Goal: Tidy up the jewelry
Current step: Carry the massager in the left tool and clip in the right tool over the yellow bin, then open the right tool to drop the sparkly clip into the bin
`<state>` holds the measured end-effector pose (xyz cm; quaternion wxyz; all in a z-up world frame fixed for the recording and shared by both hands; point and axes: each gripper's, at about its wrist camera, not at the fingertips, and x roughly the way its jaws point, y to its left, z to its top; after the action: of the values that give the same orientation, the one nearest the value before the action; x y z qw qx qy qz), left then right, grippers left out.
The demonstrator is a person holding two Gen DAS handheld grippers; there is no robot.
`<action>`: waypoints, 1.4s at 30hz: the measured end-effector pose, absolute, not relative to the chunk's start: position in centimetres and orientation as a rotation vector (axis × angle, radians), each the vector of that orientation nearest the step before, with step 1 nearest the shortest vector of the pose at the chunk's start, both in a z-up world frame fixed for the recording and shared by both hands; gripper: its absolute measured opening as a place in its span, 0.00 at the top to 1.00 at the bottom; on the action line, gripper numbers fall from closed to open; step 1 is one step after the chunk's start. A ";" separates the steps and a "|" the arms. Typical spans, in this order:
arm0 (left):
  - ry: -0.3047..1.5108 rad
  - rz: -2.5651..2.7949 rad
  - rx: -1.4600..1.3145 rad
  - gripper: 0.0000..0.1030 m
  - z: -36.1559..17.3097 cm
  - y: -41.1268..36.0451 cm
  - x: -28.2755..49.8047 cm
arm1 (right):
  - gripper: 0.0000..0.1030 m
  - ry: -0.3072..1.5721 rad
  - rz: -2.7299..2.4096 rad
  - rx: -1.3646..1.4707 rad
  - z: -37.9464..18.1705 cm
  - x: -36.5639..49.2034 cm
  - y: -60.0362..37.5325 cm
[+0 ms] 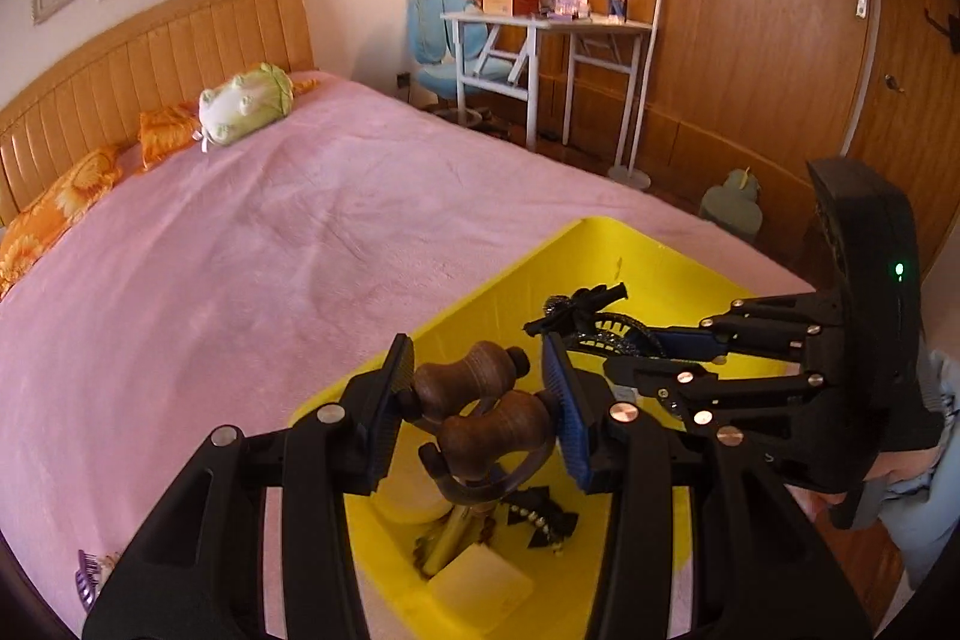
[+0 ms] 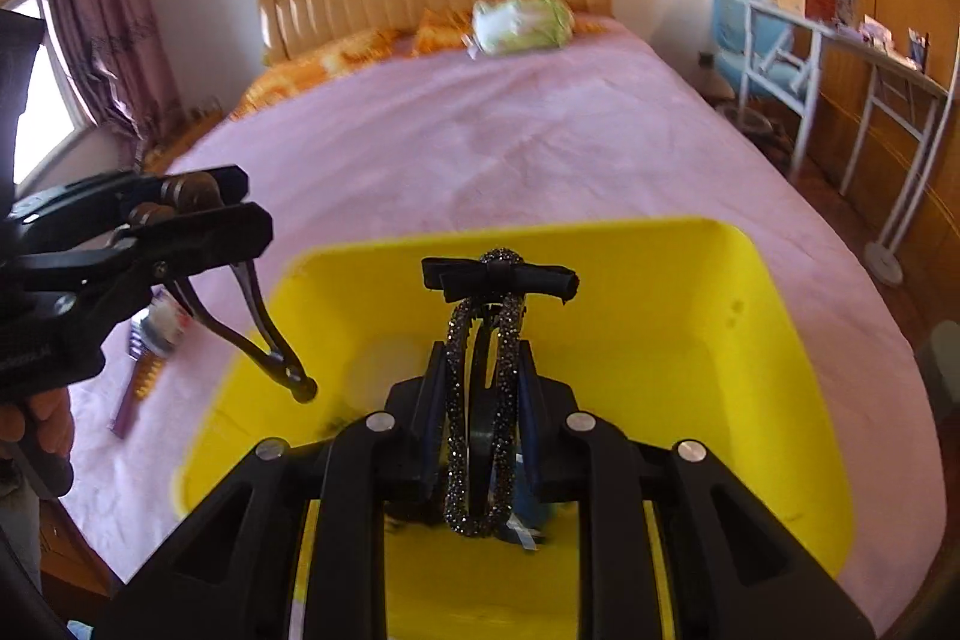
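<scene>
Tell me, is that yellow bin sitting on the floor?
No, the yellow bin rests on the pink bedspread near the foot of the bed, well above the floor.

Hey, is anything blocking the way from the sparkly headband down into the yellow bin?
Nothing visible does. The right gripper holds the headband right over the open bin, with bare yellow floor beyond it. The left gripper, gripping a wooden roller, is off to the side, not beneath.
</scene>
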<state>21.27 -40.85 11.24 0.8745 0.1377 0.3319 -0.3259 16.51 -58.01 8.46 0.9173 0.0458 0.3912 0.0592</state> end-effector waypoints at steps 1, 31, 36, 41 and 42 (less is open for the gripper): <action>0.711 -0.673 0.295 0.57 10.6 -41.6 21.8 | 0.78 0.836 0.091 0.080 7.8 17.1 -58.9; 0.908 -0.648 0.453 0.57 3.6 -49.4 25.5 | 0.78 1.339 -0.004 0.001 1.2 24.1 -63.0; 0.908 -0.649 0.453 0.57 3.6 -49.5 25.6 | 0.47 1.354 -0.019 -0.003 1.2 23.9 -63.0; 0.908 -0.647 0.453 0.57 3.7 -49.6 25.5 | 0.46 1.344 -0.010 -0.008 1.8 23.4 -63.0; 0.907 -0.648 0.455 0.57 3.7 -49.6 25.6 | 0.46 1.340 -0.006 -0.008 1.9 23.3 -63.0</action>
<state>25.56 -49.59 3.67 0.8241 0.2140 0.4267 -0.3047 23.26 -63.03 1.89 0.7839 -0.0039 0.6209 -0.0028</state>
